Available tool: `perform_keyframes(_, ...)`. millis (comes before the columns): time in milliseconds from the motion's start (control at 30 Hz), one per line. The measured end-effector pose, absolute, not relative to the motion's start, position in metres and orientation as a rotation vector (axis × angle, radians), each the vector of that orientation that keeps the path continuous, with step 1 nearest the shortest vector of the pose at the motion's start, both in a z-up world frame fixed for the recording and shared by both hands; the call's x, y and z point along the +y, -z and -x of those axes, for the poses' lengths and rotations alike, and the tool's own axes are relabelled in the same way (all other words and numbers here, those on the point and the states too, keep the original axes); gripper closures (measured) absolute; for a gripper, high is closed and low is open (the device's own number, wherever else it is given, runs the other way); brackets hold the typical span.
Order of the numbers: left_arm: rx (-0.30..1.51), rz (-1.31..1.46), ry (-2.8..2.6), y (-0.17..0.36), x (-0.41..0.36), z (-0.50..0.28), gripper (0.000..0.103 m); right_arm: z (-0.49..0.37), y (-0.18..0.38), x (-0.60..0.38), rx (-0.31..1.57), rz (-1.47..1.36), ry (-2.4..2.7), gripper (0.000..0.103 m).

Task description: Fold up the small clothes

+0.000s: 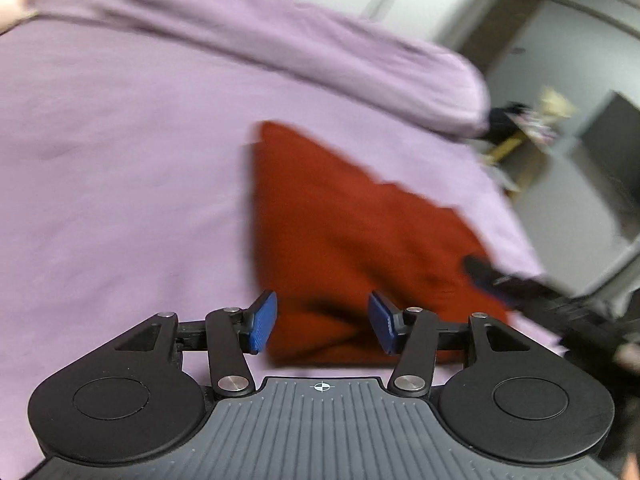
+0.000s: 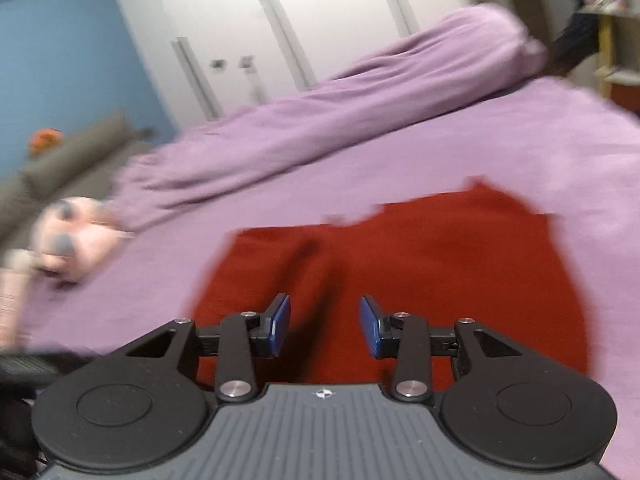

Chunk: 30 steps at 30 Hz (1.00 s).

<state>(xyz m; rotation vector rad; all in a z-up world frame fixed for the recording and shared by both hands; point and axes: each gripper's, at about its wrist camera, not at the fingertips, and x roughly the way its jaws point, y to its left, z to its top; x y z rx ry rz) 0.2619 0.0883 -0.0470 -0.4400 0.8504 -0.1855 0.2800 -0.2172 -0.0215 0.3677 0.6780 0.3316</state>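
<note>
A red garment [image 1: 352,232] lies flat on the purple bedspread [image 1: 120,160], folded to a rough triangle in the left wrist view. My left gripper [image 1: 323,326] hovers over its near edge, open, with nothing between the blue pads. In the right wrist view the same red garment [image 2: 420,272] spreads wide under my right gripper [image 2: 324,326], which is also open and holds nothing. In the left view the right gripper's dark, blurred fingers [image 1: 486,274] reach over the cloth's right edge.
A long ridge of bunched purple bedding [image 2: 340,112] runs across the far side of the bed. A pink plush toy [image 2: 72,236] lies at the bed's left edge. Beyond are white wardrobe doors [image 2: 280,32], a grey sofa [image 2: 60,160] and a yellow shelf [image 1: 516,140].
</note>
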Motion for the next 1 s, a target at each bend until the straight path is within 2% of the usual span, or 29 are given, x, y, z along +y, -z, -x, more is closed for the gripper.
perform_keyframes(67,0.875,0.460,0.131,0.055,0.100,-0.266,0.045,-0.293,0.021,-0.204,0.698,-0.387,-0.384,0.063)
perform_keyframes(133,0.895,0.463,0.112,0.063,0.104,-0.272,0.044,-0.310,0.026,-0.190,0.734,-0.381,-0.397,0.051)
perform_keyframes(267,0.909,0.444,0.111,0.077,0.101,-0.277,0.039,-0.341,0.049,-0.181,0.876,-0.507,-0.450,0.050)
perform_keyframes(300,0.910,0.446,0.112,0.079,0.099,-0.279,0.038,-0.345,0.054,-0.178,0.892,-0.510,-0.447,0.053)
perform_keyframes(333,0.912,0.449,0.117,0.079,0.097,-0.282,0.038,-0.348,0.057,-0.175,0.903,-0.486,-0.436,0.066)
perform_keyframes(400,0.909,0.446,0.120,0.074,0.093,-0.283,0.038,-0.347,0.055,-0.172,0.888,-0.430,-0.449,0.086)
perform_keyframes(567,0.883,0.458,0.149,0.071,0.079,-0.286,0.037,-0.319,0.025,-0.184,0.759,-0.334,-0.391,0.094)
perform_keyframes(600,0.902,0.438,0.139,0.074,0.074,-0.290,0.037,-0.314,0.023,-0.187,0.749,-0.313,-0.349,0.102)
perform_keyframes(700,0.938,0.414,0.139,0.086,0.065,-0.299,0.037,-0.311,0.039,-0.194,0.799,-0.197,-0.212,0.103)
perform_keyframes(800,0.956,0.454,0.149,0.092,0.068,-0.302,0.036,-0.312,0.057,-0.216,0.874,-0.345,-0.253,0.098)
perform_keyframes(867,0.956,0.462,0.152,0.093,0.070,-0.302,0.035,-0.311,0.056,-0.230,0.838,-0.446,-0.286,0.074)
perform_keyframes(900,0.956,0.462,0.152,0.094,0.071,-0.301,0.035,-0.314,0.055,-0.236,0.830,-0.500,-0.290,0.047)
perform_keyframes(933,0.957,0.460,0.152,0.094,0.069,-0.300,0.035,-0.318,0.056,-0.242,0.824,-0.561,-0.297,0.030)
perform_keyframes(1000,0.959,0.444,0.156,0.093,0.066,-0.300,0.035,-0.330,0.061,-0.251,0.832,-0.695,-0.344,0.029)
